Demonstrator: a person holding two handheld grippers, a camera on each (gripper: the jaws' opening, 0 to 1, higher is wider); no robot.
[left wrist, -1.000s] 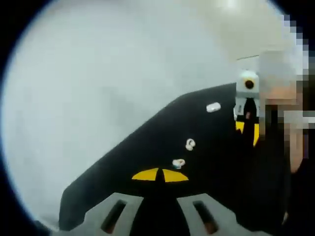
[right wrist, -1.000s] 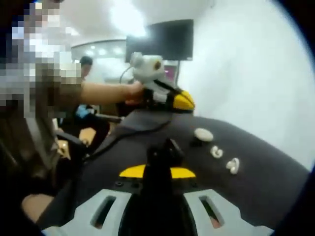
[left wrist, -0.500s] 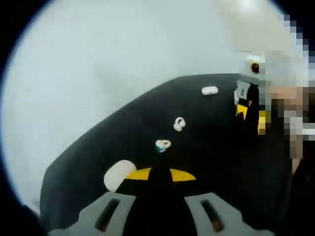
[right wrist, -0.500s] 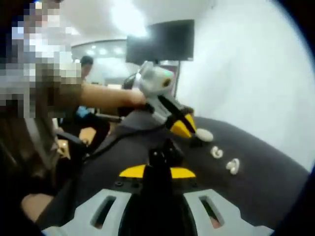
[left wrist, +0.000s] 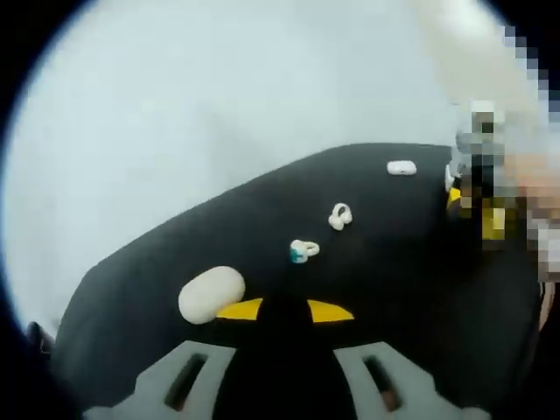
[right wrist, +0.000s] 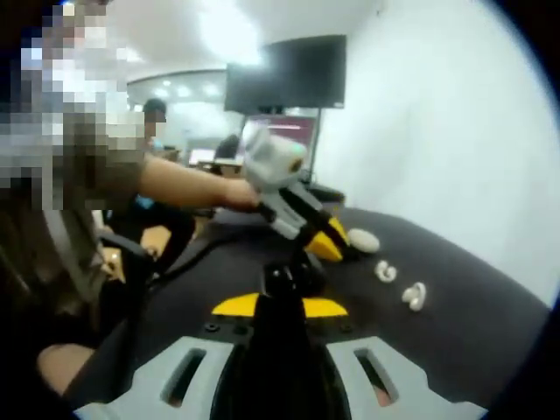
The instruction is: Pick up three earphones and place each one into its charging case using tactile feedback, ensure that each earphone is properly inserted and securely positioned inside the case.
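A white oval charging case lies on the black table, just left of my left gripper, whose jaws are shut with nothing between them. Beyond it lie an earphone with a teal spot, a second white earphone and a small white piece farther off. In the right gripper view the left gripper hangs low over the table next to the case, with the two earphones to its right. My right gripper is shut above the table; a dark lump shows at its tips.
A person's arm holds the left gripper. A dark cable runs across the table's left part. Behind stand a wall screen and a white wall. The table's rounded edge lies to the left.
The left gripper has dropped toward the table and swung over, bringing the oval case into its view beside the jaws. The right gripper has stayed put.
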